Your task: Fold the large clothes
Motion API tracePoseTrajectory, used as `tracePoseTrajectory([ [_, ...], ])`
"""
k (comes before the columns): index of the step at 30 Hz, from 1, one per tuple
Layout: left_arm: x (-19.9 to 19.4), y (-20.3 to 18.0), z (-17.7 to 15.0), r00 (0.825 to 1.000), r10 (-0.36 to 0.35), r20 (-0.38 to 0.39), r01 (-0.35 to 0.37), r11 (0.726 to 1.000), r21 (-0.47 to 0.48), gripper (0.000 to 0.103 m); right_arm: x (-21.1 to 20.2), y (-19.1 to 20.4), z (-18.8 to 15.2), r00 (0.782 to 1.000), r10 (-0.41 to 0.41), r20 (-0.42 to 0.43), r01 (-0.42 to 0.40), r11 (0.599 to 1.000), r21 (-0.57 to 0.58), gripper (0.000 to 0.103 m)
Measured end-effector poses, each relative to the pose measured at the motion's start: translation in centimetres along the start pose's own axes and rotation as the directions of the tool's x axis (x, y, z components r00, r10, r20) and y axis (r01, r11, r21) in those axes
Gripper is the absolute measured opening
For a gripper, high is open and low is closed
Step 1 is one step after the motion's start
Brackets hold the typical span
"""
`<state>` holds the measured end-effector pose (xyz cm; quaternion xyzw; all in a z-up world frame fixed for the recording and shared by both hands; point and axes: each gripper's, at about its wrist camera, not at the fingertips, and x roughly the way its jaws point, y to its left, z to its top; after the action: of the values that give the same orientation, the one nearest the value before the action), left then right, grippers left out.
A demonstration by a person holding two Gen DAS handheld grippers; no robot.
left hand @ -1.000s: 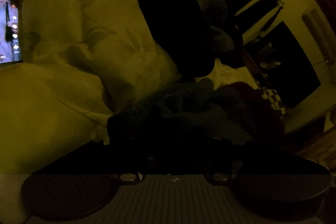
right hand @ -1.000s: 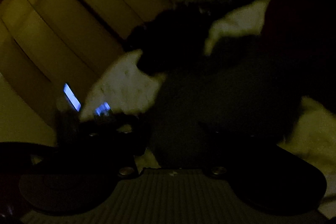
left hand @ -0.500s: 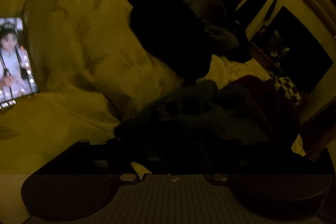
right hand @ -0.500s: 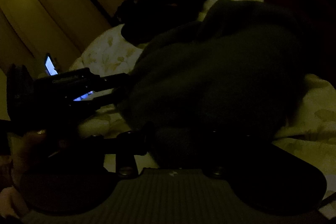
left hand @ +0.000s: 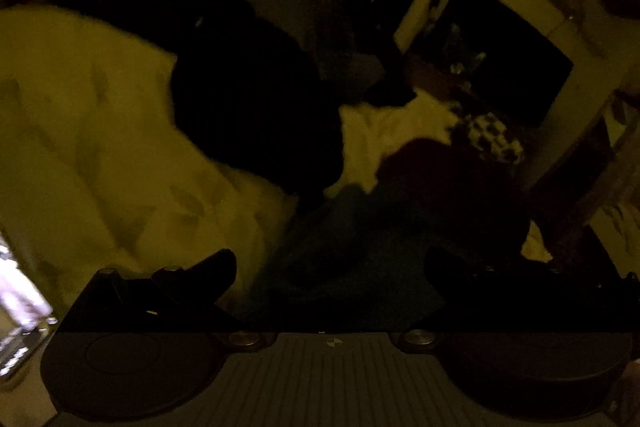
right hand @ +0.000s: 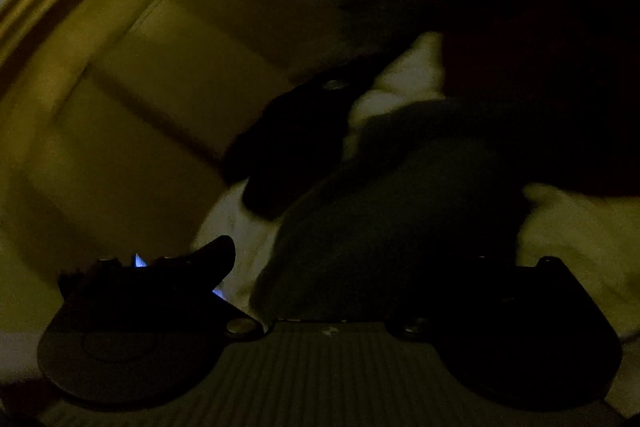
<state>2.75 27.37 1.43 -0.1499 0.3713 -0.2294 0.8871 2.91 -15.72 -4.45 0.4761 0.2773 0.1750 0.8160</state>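
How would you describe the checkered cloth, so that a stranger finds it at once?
Start at the pale leaf-print bedding. Go to its far right side, near the dark furniture. The checkered cloth lies there, beside a dark reddish garment; only it has black-and-white squares.

1. Bed cover (left hand: 100, 131): soft pale cloth, matt, faint leaf print, rumpled.
2. Dark blue garment (right hand: 400, 195): thick cloth, matt, fuzzy-looking.
3. Black garment (left hand: 256, 107): cloth, matt; texture lost in the dark.
4. Checked fabric (left hand: 492, 135): cloth, light-dark pattern.
5. Left gripper (left hand: 332, 271) fingers (left hand: 212, 267): black, matt, plastic-looking; shiny metal screw heads.
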Motion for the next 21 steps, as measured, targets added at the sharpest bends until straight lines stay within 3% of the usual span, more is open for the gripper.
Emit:
tracePoseTrajectory([
  [2, 1.9, 1.3, 0.1, 0.998, -0.011, -0.056, 0.009, 0.999, -0.05, 0.103, 0.4, -2.5, 0.3, 0.999, 0.036, -0.006, -0.035, 0.991, 0.133, 0.101],
  [4, 3.7, 2.3, -0.2, 0.993, -0.051, -0.11, 0.041, 0.995, -0.093, 0.103, 1.5, -3.7, 0.3, 0.998, 0.048, -0.039, -0.04, 0.982, 0.184, 0.101],
  [7, 5.5, 2.9, -0.6, 0.98, -0.103, -0.168, 0.082, 0.988, -0.129, 0.103, 3.4, -4.4, 0.0, 0.997, 0.029, -0.075, -0.014, 0.981, 0.192, 0.101],
  [12, 7.5, 1.9, -1.3, 0.972, -0.076, -0.221, 0.059, 0.995, -0.082, 0.103, 7.4, -5.3, -0.6, 0.99, -0.025, -0.139, 0.048, 0.985, 0.164, 0.101],
  [15, 8.6, 1.5, -1.5, 0.967, -0.098, -0.233, 0.075, 0.992, -0.104, 0.103, 9.2, -5.8, -1.2, 0.987, -0.029, -0.159, 0.052, 0.988, 0.143, 0.1],
  [18, 9.7, 0.6, -1.7, 0.971, -0.056, -0.232, 0.036, 0.995, -0.091, 0.103, 10.2, -6.5, -1.2, 0.987, -0.01, -0.159, 0.033, 0.989, 0.145, 0.097],
  [21, 10.4, -1.1, -2.3, 0.974, 0.025, -0.226, -0.029, 0.999, -0.013, 0.103, 10.6, -7.0, -1.3, 0.988, -0.01, -0.152, 0.031, 0.99, 0.14, 0.09],
])
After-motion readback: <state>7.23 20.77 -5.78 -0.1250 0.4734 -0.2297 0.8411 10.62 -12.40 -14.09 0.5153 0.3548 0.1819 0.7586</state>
